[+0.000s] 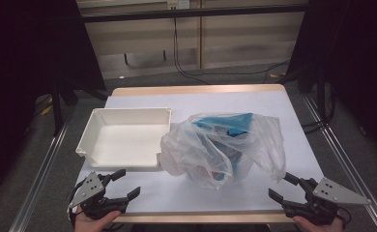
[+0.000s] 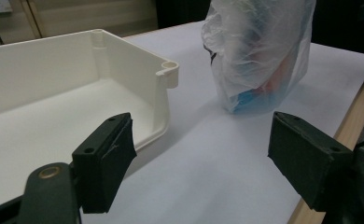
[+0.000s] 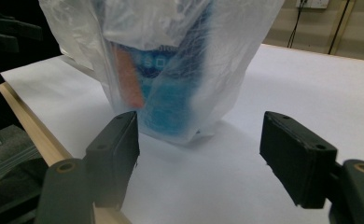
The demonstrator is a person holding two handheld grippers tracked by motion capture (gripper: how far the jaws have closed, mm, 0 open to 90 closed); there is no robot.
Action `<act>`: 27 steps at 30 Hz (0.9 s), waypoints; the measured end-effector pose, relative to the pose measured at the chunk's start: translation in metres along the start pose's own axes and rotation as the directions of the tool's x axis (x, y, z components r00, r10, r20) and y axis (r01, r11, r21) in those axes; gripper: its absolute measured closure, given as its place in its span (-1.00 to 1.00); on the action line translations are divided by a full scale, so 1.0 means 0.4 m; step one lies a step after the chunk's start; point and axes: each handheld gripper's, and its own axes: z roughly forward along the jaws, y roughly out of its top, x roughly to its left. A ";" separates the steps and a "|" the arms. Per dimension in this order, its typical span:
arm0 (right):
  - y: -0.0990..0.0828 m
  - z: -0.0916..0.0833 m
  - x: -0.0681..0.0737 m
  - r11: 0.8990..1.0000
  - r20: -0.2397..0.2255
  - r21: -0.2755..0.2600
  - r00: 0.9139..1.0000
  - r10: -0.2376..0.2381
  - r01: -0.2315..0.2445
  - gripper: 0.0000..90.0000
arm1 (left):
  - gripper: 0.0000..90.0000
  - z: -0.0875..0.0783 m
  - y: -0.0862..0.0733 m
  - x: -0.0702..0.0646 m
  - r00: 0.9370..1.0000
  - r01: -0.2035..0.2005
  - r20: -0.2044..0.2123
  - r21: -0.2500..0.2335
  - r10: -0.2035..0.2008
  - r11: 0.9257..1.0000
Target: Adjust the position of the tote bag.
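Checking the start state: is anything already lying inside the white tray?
No, the high view shows the white tray bare inside, while the packed plastic bag stands beside it on the table.

The high view looks forward and down over the whole table (image 1: 273, 104). Both gripper views sit low at the near edge, facing the plastic bag (image 2: 259, 51) closely from opposite sides.

A white tray (image 1: 128, 140) sits on the white-topped table (image 1: 273, 104), cables (image 1: 186, 67) hanging behind.

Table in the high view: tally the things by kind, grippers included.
White trays: 1
Clear plastic bags with blue and orange contents: 1
Grippers, both open and empty: 2, left gripper and right gripper
Total: 4
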 end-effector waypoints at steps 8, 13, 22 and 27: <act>0.017 -0.011 0.002 0.999 -0.038 -0.038 0.999 -0.007 0.006 -0.07 | -0.44 0.006 0.002 -0.008 1.000 0.001 0.026 0.014 -0.001 1.000; 0.033 -0.018 0.006 0.998 -0.072 -0.059 0.997 -0.017 0.013 0.13 | -0.44 0.008 0.004 -0.009 0.999 0.002 0.040 0.004 -0.002 1.000; 0.061 -0.015 0.015 0.997 -0.086 -0.078 0.996 -0.022 0.015 0.03 | -0.44 0.012 0.009 -0.017 0.999 0.008 0.041 0.020 -0.009 1.000; 0.071 -0.016 0.015 0.997 -0.084 -0.074 0.996 -0.031 0.025 0.06 | -0.44 0.014 0.009 -0.022 0.999 0.005 0.040 0.048 -0.007 0.999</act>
